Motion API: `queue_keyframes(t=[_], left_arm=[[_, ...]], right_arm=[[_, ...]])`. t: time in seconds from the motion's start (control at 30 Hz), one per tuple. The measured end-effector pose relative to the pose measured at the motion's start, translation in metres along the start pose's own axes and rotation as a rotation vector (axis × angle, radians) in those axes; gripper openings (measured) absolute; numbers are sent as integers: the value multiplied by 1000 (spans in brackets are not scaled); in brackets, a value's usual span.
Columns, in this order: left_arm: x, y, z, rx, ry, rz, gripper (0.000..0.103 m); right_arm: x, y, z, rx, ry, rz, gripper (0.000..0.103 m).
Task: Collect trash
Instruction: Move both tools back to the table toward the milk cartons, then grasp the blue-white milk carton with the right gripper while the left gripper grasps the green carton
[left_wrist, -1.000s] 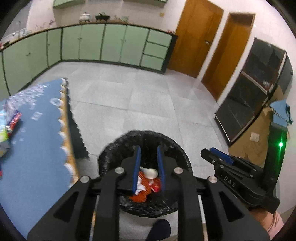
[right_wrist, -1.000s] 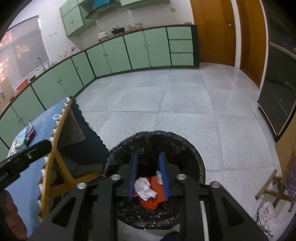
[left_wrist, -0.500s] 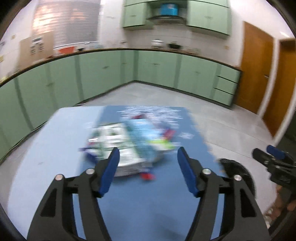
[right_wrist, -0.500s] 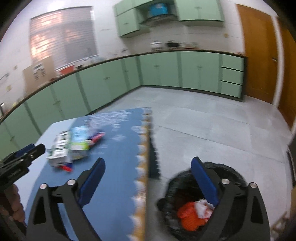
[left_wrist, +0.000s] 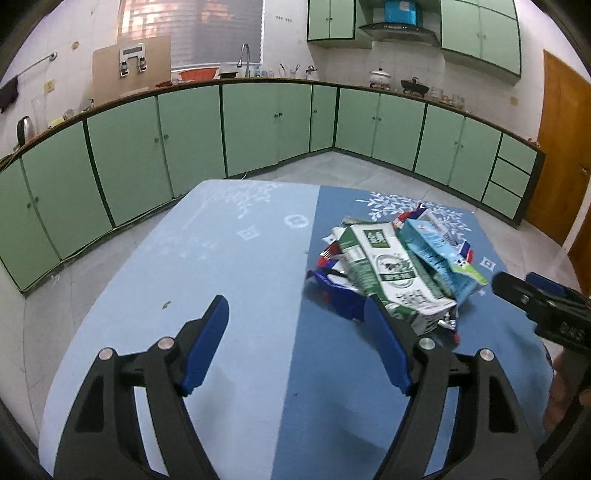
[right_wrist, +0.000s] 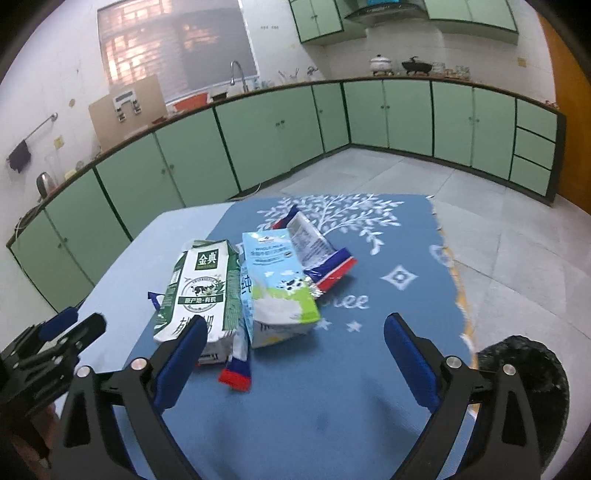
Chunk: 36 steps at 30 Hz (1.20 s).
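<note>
— Green cabinets ring the kitchen. Left view?
— Blue table; trash pile toward its right edge. Left gripper hangs released, empty, its right finger just before the green carton.
— Right view?
— Right gripper spread wide, empty too — blue carton and a red-ended wrapper between the fingers' line. Bin off the table's right edge.
— Advice?
— I'd take one carton each, pinch across the flat faces, lift clear.

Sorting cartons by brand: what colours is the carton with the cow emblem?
Green and white carton, clearest in the right wrist view.
</note>
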<state>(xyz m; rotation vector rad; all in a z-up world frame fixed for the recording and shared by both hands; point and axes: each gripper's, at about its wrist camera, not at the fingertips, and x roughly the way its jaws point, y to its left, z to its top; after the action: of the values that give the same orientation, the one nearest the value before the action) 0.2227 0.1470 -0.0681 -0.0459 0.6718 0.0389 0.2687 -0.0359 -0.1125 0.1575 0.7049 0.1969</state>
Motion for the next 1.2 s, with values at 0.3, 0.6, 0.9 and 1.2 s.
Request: queue_keyframes(t=[0.3,0.6,0.9,1.2], left_arm=[[9,5,-6,-6,13,-15,74],[14,0,-6,-9,5,-12,74],[16,-7,-5,0,8,-9,74],[14,-25,-9,7,13,-57,74]], right_arm=[[30,-1,9,3,39,3,92],[41,0,11,-6,70,27,72],[38,2,7,-18,79,62,48],[3,-7,-1,19,14,89,47]])
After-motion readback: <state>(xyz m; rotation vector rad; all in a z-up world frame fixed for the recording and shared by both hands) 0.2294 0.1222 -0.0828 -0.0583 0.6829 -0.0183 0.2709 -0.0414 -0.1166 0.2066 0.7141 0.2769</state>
